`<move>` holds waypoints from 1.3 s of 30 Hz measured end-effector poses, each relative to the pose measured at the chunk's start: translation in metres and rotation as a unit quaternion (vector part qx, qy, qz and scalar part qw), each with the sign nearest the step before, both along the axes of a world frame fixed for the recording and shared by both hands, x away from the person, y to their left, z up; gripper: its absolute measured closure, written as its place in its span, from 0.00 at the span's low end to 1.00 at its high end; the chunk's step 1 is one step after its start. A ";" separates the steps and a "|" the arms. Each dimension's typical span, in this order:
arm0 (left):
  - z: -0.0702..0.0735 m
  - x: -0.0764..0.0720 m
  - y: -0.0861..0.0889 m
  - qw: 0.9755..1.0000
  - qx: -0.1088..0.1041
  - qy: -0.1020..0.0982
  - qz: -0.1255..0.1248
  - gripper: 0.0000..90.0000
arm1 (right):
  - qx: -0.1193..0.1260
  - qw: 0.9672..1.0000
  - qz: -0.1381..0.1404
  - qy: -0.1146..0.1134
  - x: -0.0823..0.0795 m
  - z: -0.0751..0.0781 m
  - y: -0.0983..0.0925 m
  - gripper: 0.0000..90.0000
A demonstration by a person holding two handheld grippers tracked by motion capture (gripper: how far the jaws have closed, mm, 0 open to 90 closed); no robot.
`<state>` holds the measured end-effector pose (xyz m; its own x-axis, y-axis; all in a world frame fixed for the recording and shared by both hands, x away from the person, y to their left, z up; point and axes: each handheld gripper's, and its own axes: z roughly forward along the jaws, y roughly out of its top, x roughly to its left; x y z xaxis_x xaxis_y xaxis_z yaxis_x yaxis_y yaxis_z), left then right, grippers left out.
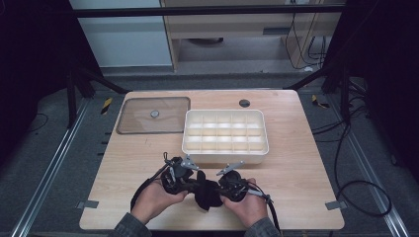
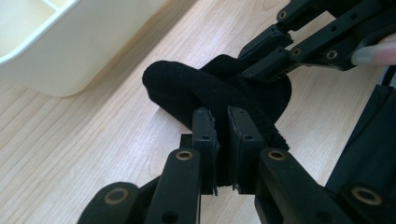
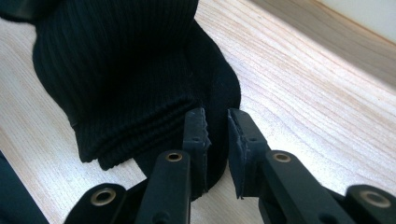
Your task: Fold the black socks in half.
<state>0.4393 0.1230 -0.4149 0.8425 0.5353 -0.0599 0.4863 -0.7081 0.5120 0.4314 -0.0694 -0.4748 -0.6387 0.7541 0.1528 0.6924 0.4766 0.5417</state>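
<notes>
Black sock [image 1: 207, 195] lies bunched on the wooden worktop [image 1: 296, 187], near the front edge, between the two hands and just in front of the white divided box [image 1: 225, 133]. Ribbed cuff visible in the right gripper view [image 3: 126, 70]; rolled dark bulk in the left gripper view [image 2: 205, 88].

Left tool [image 2: 222, 135]: jaws narrow, a fold of the sock pinched between the pads. In the high view it [image 1: 190, 180] sits at the sock's left side, held by the left hand [image 1: 155, 200].

Right tool [image 3: 217, 126]: jaws narrow with a slim gap; sock edge lies against the left pad, and I cannot tell whether the pads press on it. In the high view it [image 1: 222, 185] sits at the sock's right side, held by the right hand [image 1: 249, 207]. It also appears at upper right of the left gripper view [image 2: 261, 65], tips touching the sock.

Box: empty compartments in a grid, standing mid-worktop. To its left, a clear flat lid [image 1: 154, 114] with a small round knob lies flat, apart from the box. A dark round spot [image 1: 244, 103] sits in the worktop behind the box.
</notes>
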 end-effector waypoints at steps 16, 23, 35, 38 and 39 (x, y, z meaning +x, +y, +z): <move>-0.010 -0.013 -0.026 0.999 0.012 0.004 -0.035 0.91 | 0.008 1.000 -0.006 0.004 -0.001 -0.007 -0.004 0.84; -0.014 -0.018 -0.036 0.999 0.013 0.007 -0.049 0.91 | 0.024 1.000 -0.014 0.003 -0.002 -0.010 -0.011 0.83; -0.018 -0.019 -0.042 0.998 0.016 0.007 -0.052 0.91 | 0.042 0.998 -0.031 -0.017 -0.004 -0.002 -0.030 0.74; -0.019 -0.020 -0.045 0.998 0.017 0.007 -0.054 0.91 | 0.043 0.998 -0.041 -0.021 -0.004 0.000 -0.036 0.74; -0.019 -0.020 -0.045 0.998 0.018 0.007 -0.055 0.91 | 0.043 0.998 -0.043 -0.021 -0.004 0.000 -0.039 0.74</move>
